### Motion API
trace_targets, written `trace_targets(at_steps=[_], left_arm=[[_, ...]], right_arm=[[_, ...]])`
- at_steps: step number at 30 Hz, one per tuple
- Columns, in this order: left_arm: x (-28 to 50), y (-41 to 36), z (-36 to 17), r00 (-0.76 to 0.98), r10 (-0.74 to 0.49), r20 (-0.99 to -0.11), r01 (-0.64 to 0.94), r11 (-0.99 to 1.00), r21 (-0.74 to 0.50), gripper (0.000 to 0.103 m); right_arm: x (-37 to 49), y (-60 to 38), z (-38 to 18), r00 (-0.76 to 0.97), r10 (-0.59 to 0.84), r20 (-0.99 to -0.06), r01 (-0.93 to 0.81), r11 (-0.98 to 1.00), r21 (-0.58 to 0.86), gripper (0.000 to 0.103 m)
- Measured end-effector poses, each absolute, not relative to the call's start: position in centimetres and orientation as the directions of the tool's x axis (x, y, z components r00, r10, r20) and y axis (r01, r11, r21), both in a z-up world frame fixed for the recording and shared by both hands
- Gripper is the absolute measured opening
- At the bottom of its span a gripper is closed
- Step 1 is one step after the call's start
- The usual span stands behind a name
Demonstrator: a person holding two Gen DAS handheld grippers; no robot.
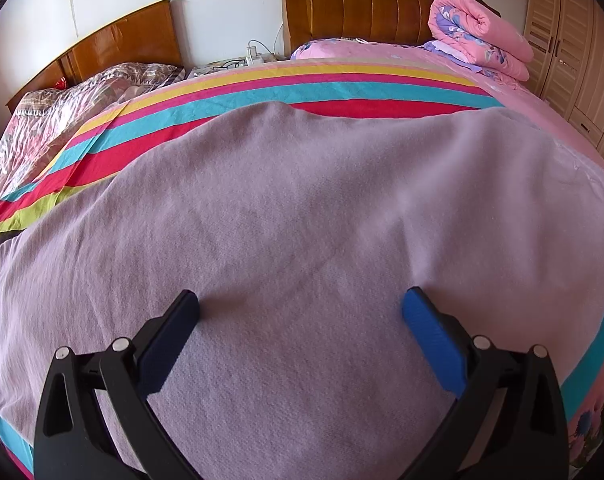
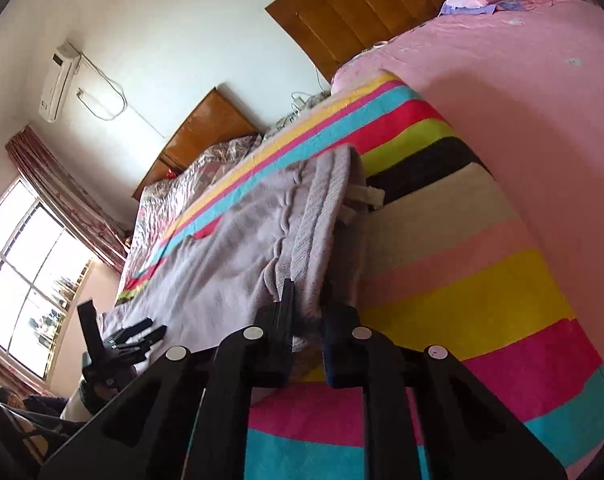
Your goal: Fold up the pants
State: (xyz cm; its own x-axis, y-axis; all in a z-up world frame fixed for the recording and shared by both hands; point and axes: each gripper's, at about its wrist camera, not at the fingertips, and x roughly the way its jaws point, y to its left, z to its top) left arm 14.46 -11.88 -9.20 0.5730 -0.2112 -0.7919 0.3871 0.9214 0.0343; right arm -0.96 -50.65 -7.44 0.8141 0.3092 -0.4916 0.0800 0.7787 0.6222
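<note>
pinching the ribbed waistband of the soft, floppy lilac pants (image 2: 262, 216) on the bed (image 2: 482, 272) in my right tongs (image 2: 306, 312), left tongs (image 1: 300, 304) wide above the cloth.

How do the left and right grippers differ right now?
The left gripper is open, its fingers spread over flat lilac pants; the right gripper is shut on the pants' waistband edge. The left grips nothing; the right holds cloth. Both are black two-finger tools over the striped blanket.
</note>
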Motion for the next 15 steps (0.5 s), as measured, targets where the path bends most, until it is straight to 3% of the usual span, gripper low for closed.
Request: trace_targets(at_steps=[3,6,9,10,11,15], left_arm=[[14.3,-12.0,-9.1,0.585,-0.198,-0.786,0.384,0.922,0.053,0.102],[14.3,-12.0,-9.0,0.587,-0.197,-0.786,0.384,0.922,0.056,0.102],[14.2,-11.8,-9.0,0.581,-0.206,-0.787,0.386,0.921,0.044,0.102],[14.2,-11.7,-9.0,0.579,-0.21,-0.788,0.387,0.921,0.039,0.102],[14.3,-11.7,-9.1,0.575,-0.213,-0.79,0.387,0.922,0.033,0.102],[14.4,-11.8,-9.1,0.575,-0.214,-0.79,0.386,0.922,0.031,0.102]], right_arm=[[-2.3,-48.2,-3.7,0.853,0.273,-0.445,0.029,0.826,0.563,0.014],[-1.0,-49.1,-6.0,0.809,0.189,-0.556,0.159,0.841,0.518,0.015],[-0.6,-50.9,-9.5,0.746,0.124,-0.654,0.309,0.805,0.506,0.038],[-1.2,-51.3,-9.9,0.755,0.128,-0.643,0.325,0.779,0.536,0.052],[-2.1,-51.4,-10.0,0.769,0.144,-0.623,0.324,0.753,0.573,0.059],[-4.6,-49.8,-9.5,0.772,0.215,-0.599,0.279,0.732,0.622,0.063]])
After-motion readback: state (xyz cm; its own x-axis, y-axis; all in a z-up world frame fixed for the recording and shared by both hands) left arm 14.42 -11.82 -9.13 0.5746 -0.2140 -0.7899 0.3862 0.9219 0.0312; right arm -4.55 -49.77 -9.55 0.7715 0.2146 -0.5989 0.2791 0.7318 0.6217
